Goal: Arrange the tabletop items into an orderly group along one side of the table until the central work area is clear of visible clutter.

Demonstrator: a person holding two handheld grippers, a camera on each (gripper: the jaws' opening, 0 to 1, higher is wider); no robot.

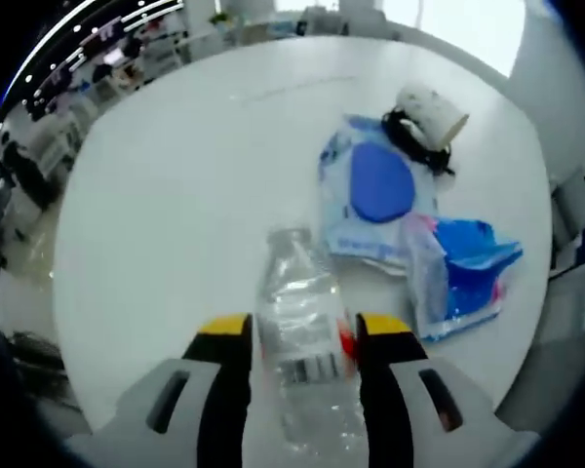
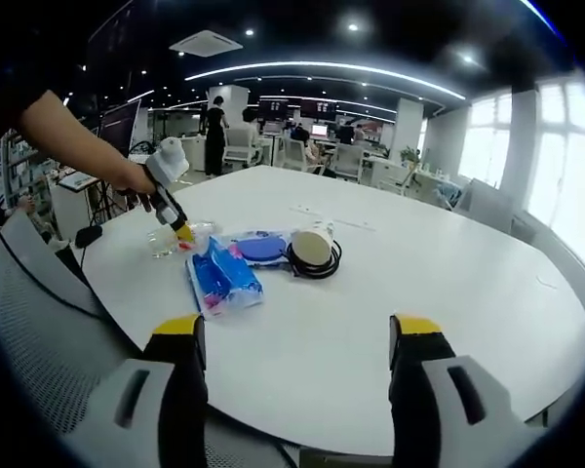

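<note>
A clear plastic bottle [image 1: 307,356] lay clamped between the left gripper [image 1: 302,336]'s 2 jaws, low over the white table [image 1: 166,214], just beside the blue wipes packs [image 1: 380,195]. The right gripper [image 2: 297,336] hung wide apart, holding nothing. The thin bottle was probably empty and could buckle and slip out.

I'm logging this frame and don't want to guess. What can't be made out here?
- Clear plastic bottle, left gripper view: label print blurred; its base is cut off by the picture's lower edge.
- Blue wipes packs: wording too blurred to read.
- Paper cup, right gripper view: contents hidden, too small.
- Left gripper, right gripper view: jaws too small to judge grip.
</note>
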